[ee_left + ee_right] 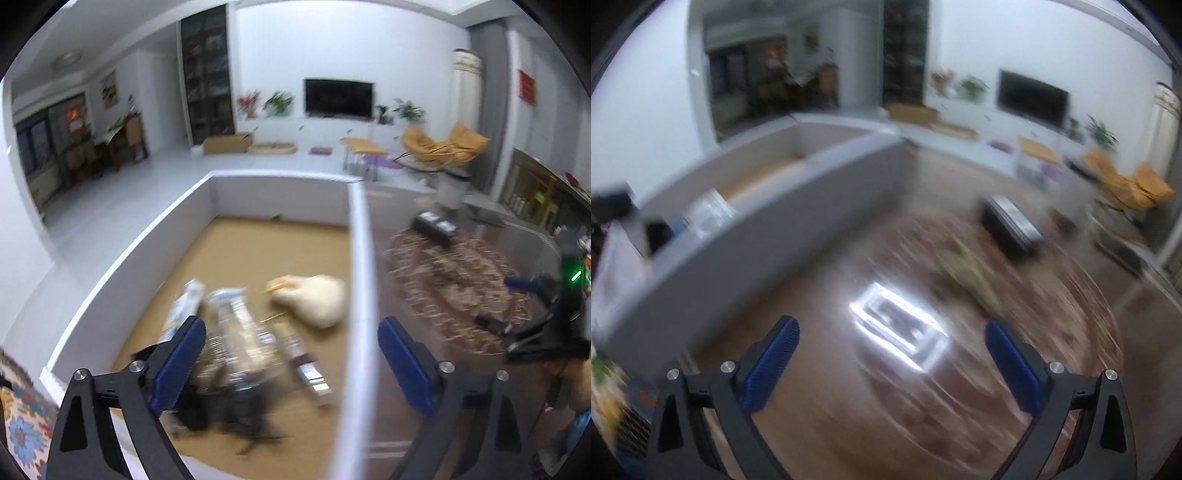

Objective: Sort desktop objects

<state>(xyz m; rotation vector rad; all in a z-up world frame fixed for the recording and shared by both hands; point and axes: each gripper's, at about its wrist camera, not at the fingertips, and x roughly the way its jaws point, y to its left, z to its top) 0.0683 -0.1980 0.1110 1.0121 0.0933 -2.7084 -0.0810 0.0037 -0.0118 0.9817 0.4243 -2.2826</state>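
Several items already lie in the white-walled box [110, 280]: a cream plush toy [314, 299], a few clear-wrapped packets [236, 325] and a dark blurred tangle nearest the camera. Left wrist view: left hand-held gripper [291, 362] hovers over the box's right wall, jaws spread wide, nothing between them. Across the wall, on the glossy brown desk [406, 435], a black box [434, 227] sits at the far side of a patterned round mat [454, 288]. The right hand-held gripper [532, 325] shows at the right edge; its state is unreadable here.

Right wrist view, heavy motion blur: right hand-held gripper [892, 362] is wide open and empty above the desk [820, 387]. The black box [1010, 225] and an olive-tan object [971, 273], too smeared to identify, remain on the mat [1071, 314].

Judgement: sorting partly done; at least two items left outside. Only the left view shows the box contents; only the right view shows the olive-tan object.
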